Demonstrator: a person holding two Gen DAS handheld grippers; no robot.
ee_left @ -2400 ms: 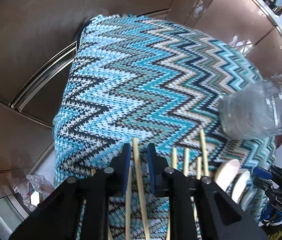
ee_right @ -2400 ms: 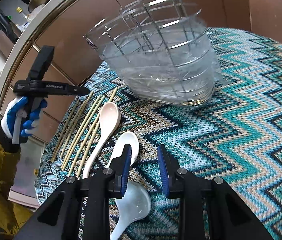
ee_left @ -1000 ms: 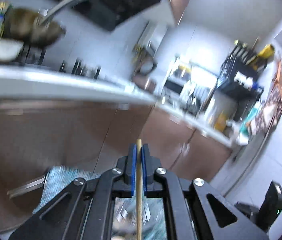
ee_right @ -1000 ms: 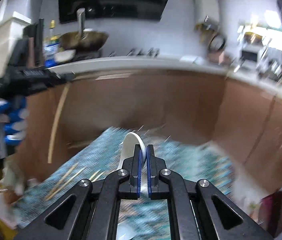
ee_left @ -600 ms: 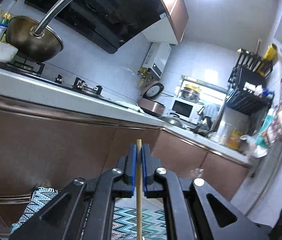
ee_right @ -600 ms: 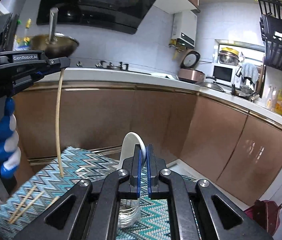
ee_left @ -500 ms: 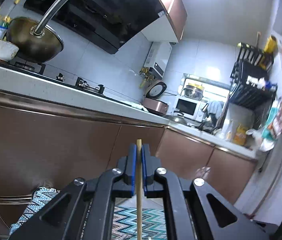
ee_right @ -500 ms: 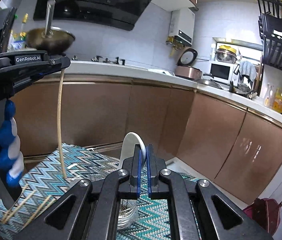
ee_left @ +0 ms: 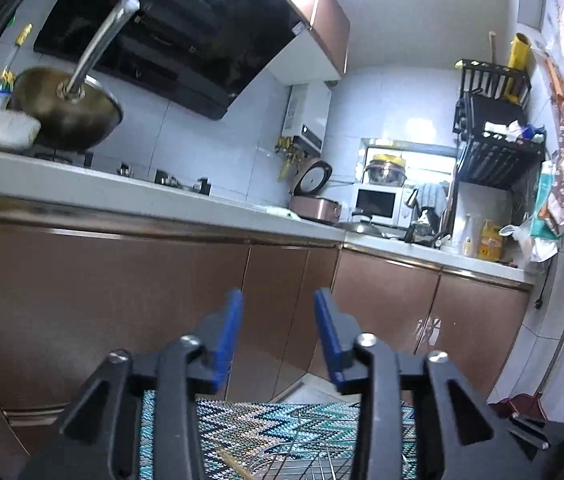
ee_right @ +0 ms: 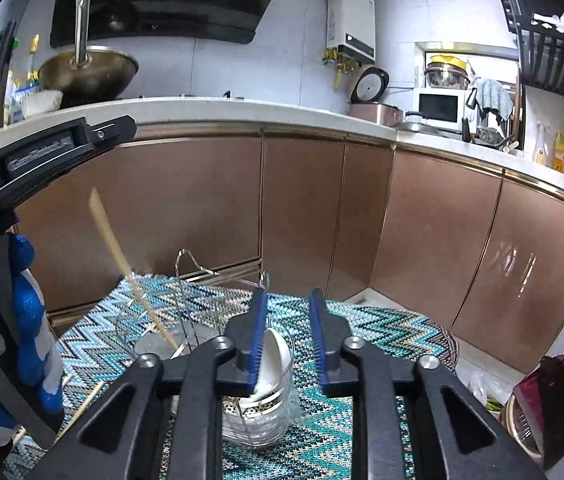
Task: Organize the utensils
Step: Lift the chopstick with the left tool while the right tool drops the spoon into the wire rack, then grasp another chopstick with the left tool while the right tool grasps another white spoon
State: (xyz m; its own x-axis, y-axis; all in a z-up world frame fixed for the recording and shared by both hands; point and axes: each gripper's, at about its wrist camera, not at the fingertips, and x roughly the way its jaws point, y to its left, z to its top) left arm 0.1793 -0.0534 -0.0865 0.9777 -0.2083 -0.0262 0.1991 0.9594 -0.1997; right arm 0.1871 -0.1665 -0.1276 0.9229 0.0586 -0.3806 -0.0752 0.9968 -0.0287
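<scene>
Chopstick (ee_right: 122, 260) of pale wood leans in the wire-and-glass holder (ee_right: 202, 344), its top tilted up-left, clear of our left gripper (ee_left: 278, 336), whose blue-padded jaws have just been opening and hold nothing. Our right gripper (ee_right: 287, 336) has just been parting too; the smooth white spoon (ee_right: 272, 360) stands free between and below its pads, bowl up, in the holder's cup on the zigzag knit cloth (ee_right: 381, 336).

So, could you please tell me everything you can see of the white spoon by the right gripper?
The white spoon looks like glossy ceramic, with a smooth rounded bowl. It stands tilted in the clear cup of the wire holder, bowl end up, leaning towards the left pad of the right gripper. Its handle is hidden. The jaws stand apart; contact with the pad cannot be told.
</scene>
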